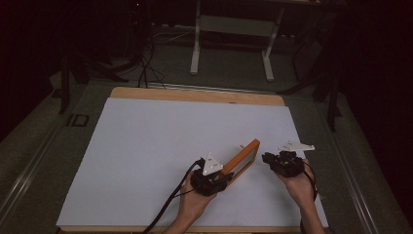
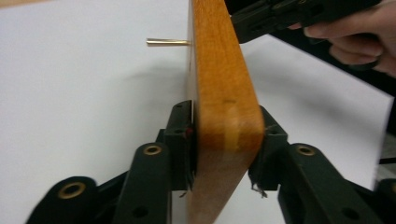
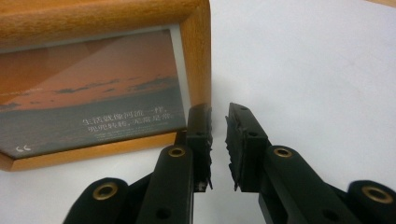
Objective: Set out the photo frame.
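The wooden picture frame (image 1: 242, 161) stands on edge on the white worktop (image 1: 146, 146), nearer its front edge and right side than the middle, running from the left claw (image 1: 225, 176) away towards the far right. Nearest the front edge, the person's left hand (image 1: 192, 202) holds the left claw, and in the left gripper view its two pads press on either face of the frame's near corner (image 2: 224, 135), so it is clamped on the frame and keeps it upright. A thin brass-coloured pin (image 2: 168, 42) sticks out of the frame's back face further along; what it belongs to I cannot tell. To the right, just beside the frame's far end but apart from it, the right claw (image 1: 267, 157) sits in the right hand (image 1: 299, 183). In the right gripper view its jaws stand a narrow gap apart with nothing between them, close to the lower corner of the frame, whose glass shows a sunset print (image 3: 88, 93) with a line of text.

The step in hand looks like setting the frame upright, with the left claw steadying it while the right is free. The next move probably calls for the stand at the back to be swung out before the left claw lets go, or the frame may topple.
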`<state>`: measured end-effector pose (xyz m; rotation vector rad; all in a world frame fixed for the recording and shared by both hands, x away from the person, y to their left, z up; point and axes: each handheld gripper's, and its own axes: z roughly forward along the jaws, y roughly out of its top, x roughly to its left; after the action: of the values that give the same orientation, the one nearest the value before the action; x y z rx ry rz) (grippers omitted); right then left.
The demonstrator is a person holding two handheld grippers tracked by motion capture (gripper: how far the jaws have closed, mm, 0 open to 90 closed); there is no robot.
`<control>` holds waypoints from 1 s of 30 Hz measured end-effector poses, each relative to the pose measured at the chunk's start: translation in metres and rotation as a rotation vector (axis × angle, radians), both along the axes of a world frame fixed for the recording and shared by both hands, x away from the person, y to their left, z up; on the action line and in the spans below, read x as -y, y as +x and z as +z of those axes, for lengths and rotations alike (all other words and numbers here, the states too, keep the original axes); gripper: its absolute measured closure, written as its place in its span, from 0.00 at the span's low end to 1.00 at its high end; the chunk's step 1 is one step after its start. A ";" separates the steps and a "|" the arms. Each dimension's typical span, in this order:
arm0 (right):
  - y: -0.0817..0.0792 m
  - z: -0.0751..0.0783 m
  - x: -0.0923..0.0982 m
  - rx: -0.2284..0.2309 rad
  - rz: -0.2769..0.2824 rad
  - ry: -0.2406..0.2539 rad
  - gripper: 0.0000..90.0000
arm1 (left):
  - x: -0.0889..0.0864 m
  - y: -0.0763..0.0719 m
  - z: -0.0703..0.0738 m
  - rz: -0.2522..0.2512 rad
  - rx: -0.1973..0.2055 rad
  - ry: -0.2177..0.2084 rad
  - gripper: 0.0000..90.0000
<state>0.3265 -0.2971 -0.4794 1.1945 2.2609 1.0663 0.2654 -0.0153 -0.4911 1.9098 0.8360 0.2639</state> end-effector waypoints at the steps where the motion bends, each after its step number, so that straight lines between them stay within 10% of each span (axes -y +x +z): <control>1: 0.000 0.000 0.000 0.000 0.000 0.000 0.88 | 0.000 0.000 0.000 0.000 0.000 0.000 0.70; 30: -0.003 -0.006 -0.002 0.003 0.031 0.008 0.86 | 0.008 -0.002 -0.026 0.037 0.073 0.042 0.77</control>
<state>0.3230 -0.2955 -0.4857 1.1636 2.2816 1.0885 0.2635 -0.0231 -0.5176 1.9141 0.8233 0.3738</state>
